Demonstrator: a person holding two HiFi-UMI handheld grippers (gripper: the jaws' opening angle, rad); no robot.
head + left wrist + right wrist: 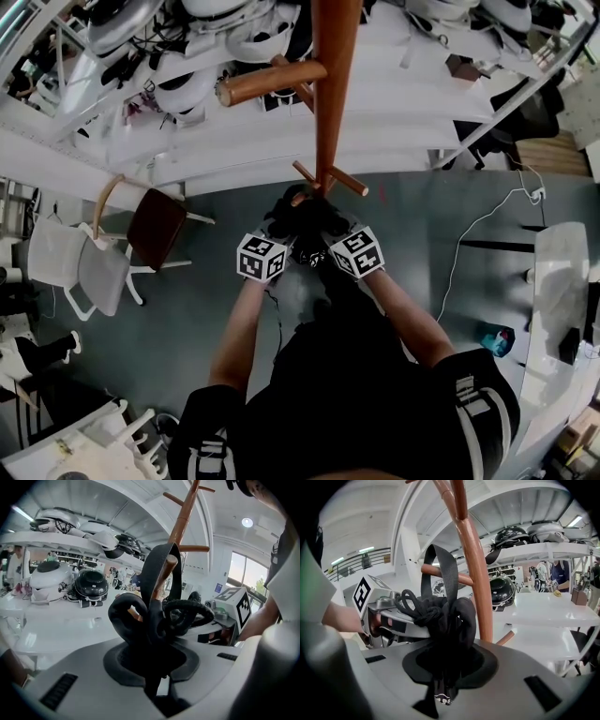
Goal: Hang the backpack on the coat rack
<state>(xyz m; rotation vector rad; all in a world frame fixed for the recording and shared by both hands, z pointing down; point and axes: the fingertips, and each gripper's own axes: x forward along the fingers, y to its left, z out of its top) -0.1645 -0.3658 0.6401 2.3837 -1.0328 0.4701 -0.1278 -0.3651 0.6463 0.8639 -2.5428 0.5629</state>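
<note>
The wooden coat rack [325, 103] stands straight ahead, with pegs [270, 82] sticking out at several heights. A black backpack [305, 220] hangs bunched between my two grippers, just below the lowest pegs [349, 181]. My left gripper [281, 232] is shut on its fabric [140, 620], and my right gripper [328, 232] is shut on the bunched top [450, 616]. In the left gripper view the carry strap [157, 557] loops around a peg tip [168, 564]. In the right gripper view the strap [446, 571] rises in front of a peg [461, 580], beside the pole [476, 569].
White shelves with several helmets [187, 89] run behind the rack. A brown chair [155, 225] and a white chair [80, 267] stand at the left. A white table [553, 309], a cable [478, 225] and a blue object [497, 339] are at the right.
</note>
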